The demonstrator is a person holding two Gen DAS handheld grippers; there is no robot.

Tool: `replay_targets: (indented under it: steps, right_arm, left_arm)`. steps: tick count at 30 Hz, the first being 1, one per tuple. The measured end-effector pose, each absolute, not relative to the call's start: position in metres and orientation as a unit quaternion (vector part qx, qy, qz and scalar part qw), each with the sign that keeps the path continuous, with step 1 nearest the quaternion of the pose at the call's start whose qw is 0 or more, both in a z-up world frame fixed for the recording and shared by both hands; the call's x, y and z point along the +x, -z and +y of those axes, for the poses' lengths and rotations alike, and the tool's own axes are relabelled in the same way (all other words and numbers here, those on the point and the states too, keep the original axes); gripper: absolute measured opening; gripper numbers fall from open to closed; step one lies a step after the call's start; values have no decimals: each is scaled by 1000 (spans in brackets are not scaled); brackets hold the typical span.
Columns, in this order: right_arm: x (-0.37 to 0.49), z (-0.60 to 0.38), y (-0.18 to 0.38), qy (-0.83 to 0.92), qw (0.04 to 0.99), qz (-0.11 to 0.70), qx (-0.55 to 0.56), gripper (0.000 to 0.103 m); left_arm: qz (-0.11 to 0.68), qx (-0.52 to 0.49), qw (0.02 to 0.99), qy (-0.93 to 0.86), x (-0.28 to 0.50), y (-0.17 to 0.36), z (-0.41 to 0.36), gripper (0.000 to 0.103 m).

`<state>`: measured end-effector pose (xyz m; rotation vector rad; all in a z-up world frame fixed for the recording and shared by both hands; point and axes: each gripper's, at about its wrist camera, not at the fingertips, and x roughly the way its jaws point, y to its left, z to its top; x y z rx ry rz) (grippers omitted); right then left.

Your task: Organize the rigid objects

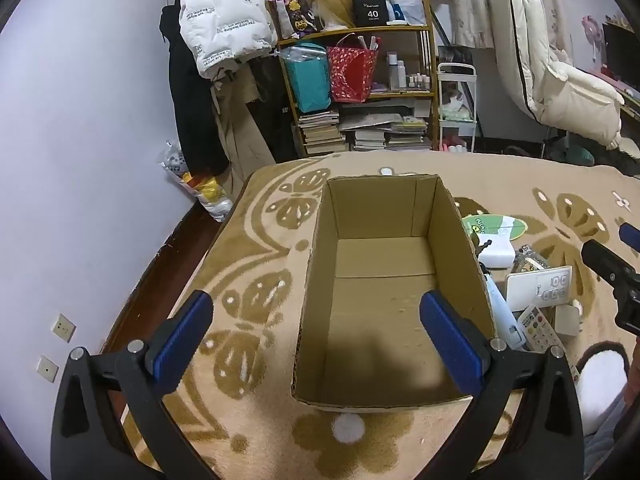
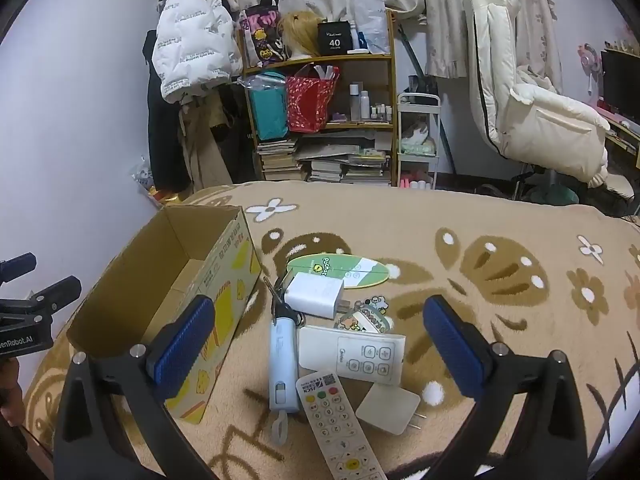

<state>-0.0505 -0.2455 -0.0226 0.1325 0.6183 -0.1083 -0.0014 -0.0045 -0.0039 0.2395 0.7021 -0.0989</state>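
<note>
An empty open cardboard box stands on a patterned blanket; in the right wrist view the box is at the left. My left gripper hovers open above its near end, with nothing between the pads. My right gripper is open above a pile of small items: a pale blue tube-shaped device, a white air-conditioner remote, a white TV remote, a white charger, a flat square plug, a keychain and a green oval card.
The blanket covers a bed. Beyond it stand a shelf with books and bags, hanging coats, a small white cart and a chair with a cream jacket. The wall is at the left.
</note>
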Motion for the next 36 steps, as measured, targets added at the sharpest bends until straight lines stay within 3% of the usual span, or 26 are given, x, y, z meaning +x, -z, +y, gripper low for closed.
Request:
replay_targets:
  steps: [36]
  right_arm:
    - [-47, -248, 33, 59, 946, 312, 62, 103]
  left_arm:
    - [346, 145, 926, 51, -1, 7, -12, 102]
